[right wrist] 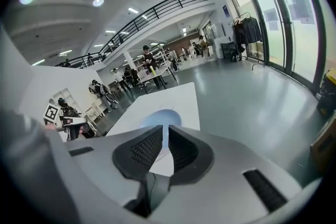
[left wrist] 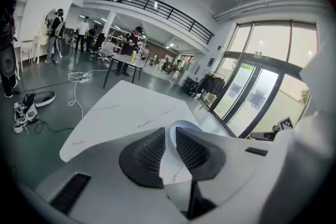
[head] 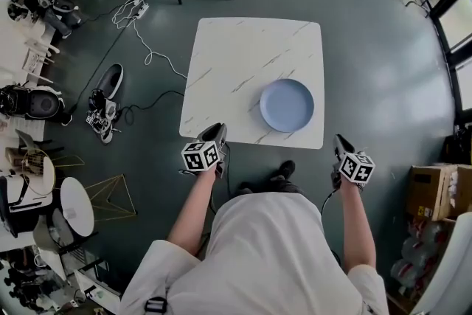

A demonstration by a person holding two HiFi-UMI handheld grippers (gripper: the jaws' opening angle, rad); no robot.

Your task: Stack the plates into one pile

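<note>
Sitting near table [head: 236,55] front edge: plate [head: 287,105]; left tool [head: 215,131], right tool [head: 339,141] outside.

The plate [head: 287,105] lies on the bench [head: 228,63], toward its near right corner. The left gripper [head: 215,132] hangs at the near left corner, the right gripper [head: 341,142] just beside the near right one. Shoes [head: 103,111] lie on the floor [head: 369,48] left of the bench.
</note>
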